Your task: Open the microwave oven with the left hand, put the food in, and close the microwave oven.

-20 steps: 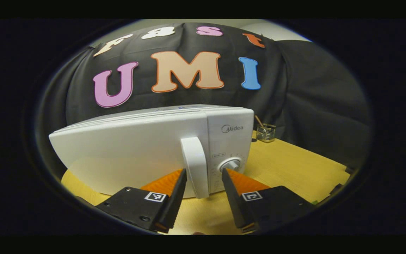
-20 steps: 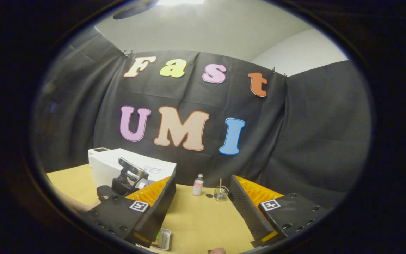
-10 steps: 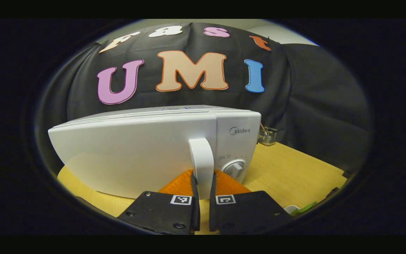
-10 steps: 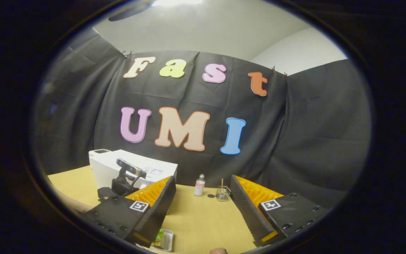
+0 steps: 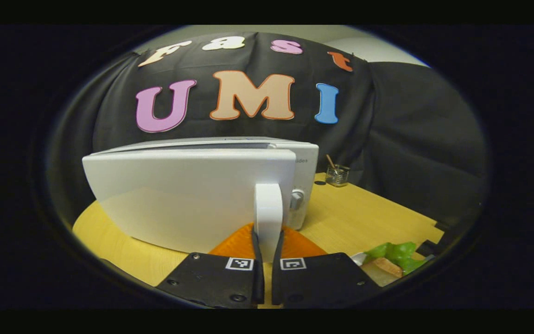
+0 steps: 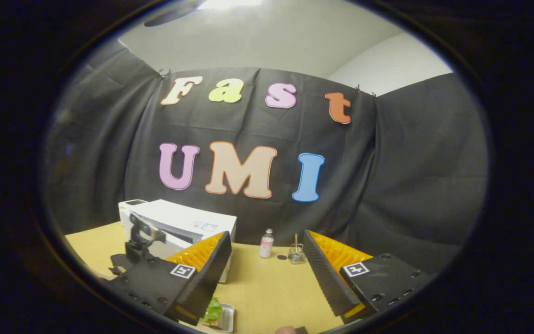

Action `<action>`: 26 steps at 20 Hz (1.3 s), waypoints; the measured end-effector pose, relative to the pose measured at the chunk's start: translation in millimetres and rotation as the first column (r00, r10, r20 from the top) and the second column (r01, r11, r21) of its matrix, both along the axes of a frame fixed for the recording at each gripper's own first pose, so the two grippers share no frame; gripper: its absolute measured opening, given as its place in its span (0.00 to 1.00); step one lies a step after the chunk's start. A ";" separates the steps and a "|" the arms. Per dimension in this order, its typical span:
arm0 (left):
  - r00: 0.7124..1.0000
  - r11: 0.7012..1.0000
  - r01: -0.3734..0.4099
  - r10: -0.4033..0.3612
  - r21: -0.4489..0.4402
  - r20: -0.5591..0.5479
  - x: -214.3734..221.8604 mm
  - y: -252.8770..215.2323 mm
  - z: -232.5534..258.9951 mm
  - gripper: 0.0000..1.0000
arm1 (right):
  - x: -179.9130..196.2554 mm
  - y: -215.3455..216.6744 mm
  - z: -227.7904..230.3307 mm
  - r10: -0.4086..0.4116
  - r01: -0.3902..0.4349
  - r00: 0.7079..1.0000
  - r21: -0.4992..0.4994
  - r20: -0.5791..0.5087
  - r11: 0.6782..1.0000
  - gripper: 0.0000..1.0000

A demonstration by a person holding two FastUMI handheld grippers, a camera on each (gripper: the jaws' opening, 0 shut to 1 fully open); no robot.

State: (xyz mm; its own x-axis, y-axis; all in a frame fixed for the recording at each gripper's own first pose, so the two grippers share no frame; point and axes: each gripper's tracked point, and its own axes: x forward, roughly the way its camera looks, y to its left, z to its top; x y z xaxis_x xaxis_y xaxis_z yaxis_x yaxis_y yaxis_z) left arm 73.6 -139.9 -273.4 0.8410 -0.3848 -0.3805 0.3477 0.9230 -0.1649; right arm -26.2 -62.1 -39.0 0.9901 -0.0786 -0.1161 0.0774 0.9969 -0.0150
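Note:
A white microwave oven [image 5: 303,162] stands on the wooden table, its door [image 5: 188,195] swung partly out from the body. My left gripper [image 5: 267,242] is shut on the door's white upright handle [image 5: 268,208], one finger on each side. The food [image 5: 390,259], green leaves and a pale piece on a white tray, lies at the lower right in the left gripper view. In the right gripper view, my right gripper [image 6: 267,235] hangs open over the table with nothing between its fingers. The food tray [image 6: 218,313] sits just below its left finger, and the microwave [image 6: 179,220] stands at the left.
A small glass jar [image 5: 336,175] with a stick stands behind the microwave's right side. Beside the glass jar [image 6: 296,254], the right gripper view shows a small bottle [image 6: 265,243] near the cloth wall. Bare yellow tabletop [image 6: 267,287] lies between the fingers.
My left gripper closed on the door handle, then drew the door outward, so a gap shows at the control panel. The food has come into the left gripper view. The right gripper barely moved.

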 end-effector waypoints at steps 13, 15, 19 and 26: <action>0.997 0.999 0.028 -0.029 -0.016 -0.077 -108.6 91.4 8.2 0.10 | -24.3 75.0 -76.7 0.147 -0.137 0.984 0.100 -0.105 0.985 0.96; 0.996 1.000 0.006 -0.006 -0.002 -0.086 -117.1 101.8 8.4 0.10 | -31.0 79.9 -98.3 0.164 -0.149 0.977 0.114 -0.135 0.982 0.95; 0.994 0.999 -0.044 0.045 0.020 -0.100 -128.5 124.1 7.9 0.12 | -40.2 88.0 -144.4 0.176 -0.153 0.960 0.116 -0.217 0.981 0.99; 0.986 0.993 -0.106 0.112 0.055 -0.125 -140.3 148.1 4.8 0.16 | -71.6 96.8 -251.9 0.223 -0.207 0.884 0.084 -0.412 0.975 0.96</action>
State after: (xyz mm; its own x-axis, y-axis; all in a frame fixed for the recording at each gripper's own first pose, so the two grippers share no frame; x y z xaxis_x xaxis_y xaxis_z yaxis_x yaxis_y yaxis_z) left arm -66.7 8.2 -268.6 0.8201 -0.2719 -0.5035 0.2232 0.9622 -0.1560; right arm -97.8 34.8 -290.9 0.8422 0.1428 -0.5199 -0.1440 0.9888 0.0383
